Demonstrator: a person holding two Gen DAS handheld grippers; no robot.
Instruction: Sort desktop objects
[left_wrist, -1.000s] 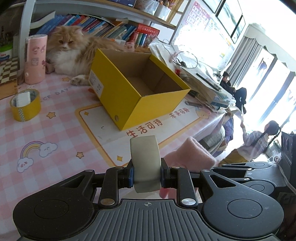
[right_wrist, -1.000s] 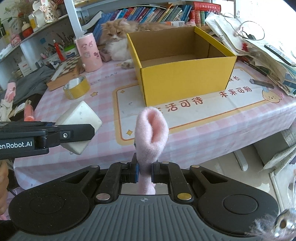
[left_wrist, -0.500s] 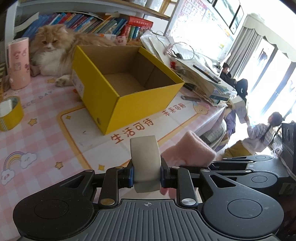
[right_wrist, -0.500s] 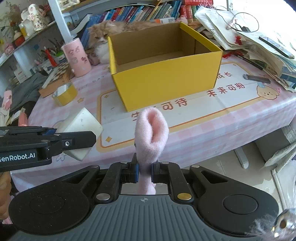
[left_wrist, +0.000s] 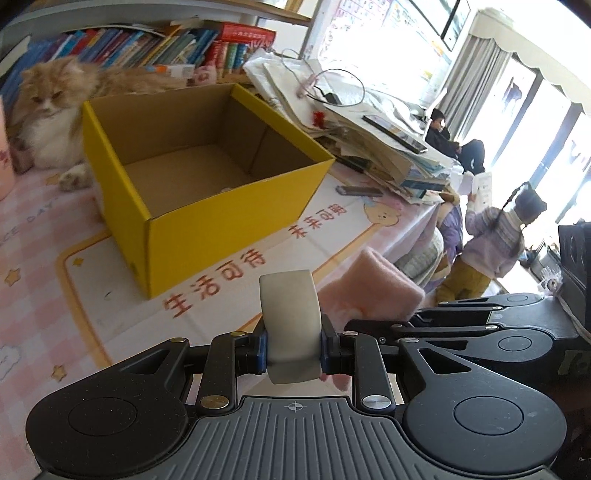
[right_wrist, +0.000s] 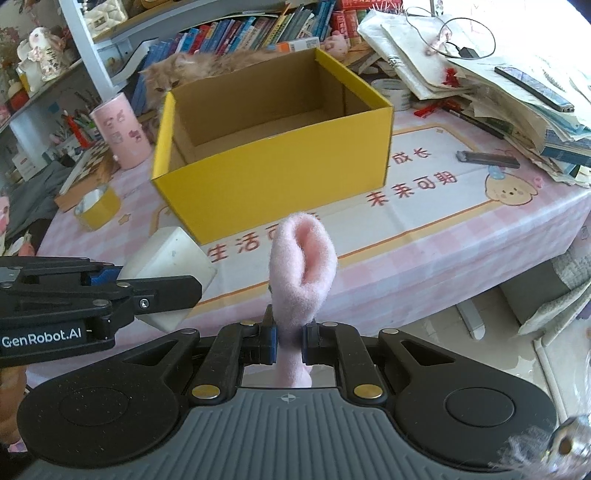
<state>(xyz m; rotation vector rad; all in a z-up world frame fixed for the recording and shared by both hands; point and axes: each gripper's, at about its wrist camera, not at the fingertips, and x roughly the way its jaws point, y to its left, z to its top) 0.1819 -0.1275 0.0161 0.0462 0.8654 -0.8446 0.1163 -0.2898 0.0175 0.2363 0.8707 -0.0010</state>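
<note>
My left gripper (left_wrist: 293, 350) is shut on a white block (left_wrist: 290, 325) and holds it above the table, in front of the open yellow cardboard box (left_wrist: 221, 218). My right gripper (right_wrist: 289, 341) is shut on a pink fuzzy folded cloth (right_wrist: 303, 266), held in the air near the table's front edge. In the right wrist view the left gripper (right_wrist: 122, 284) and white block (right_wrist: 168, 254) show at the left. The pink cloth (left_wrist: 373, 291) shows in the left wrist view. The yellow box (right_wrist: 273, 177) is empty.
An orange cat (left_wrist: 48, 110) lies behind the box. A yellow tape roll (right_wrist: 96, 205) and a pink cup (right_wrist: 120, 136) stand at the left. A pile of papers and books (right_wrist: 517, 92) fills the right side. A dark flat tool (right_wrist: 487, 158) lies near it.
Both grippers have moved forward and right toward the yellow box, which now looks larger and nearer. Both still hold their objects.
</note>
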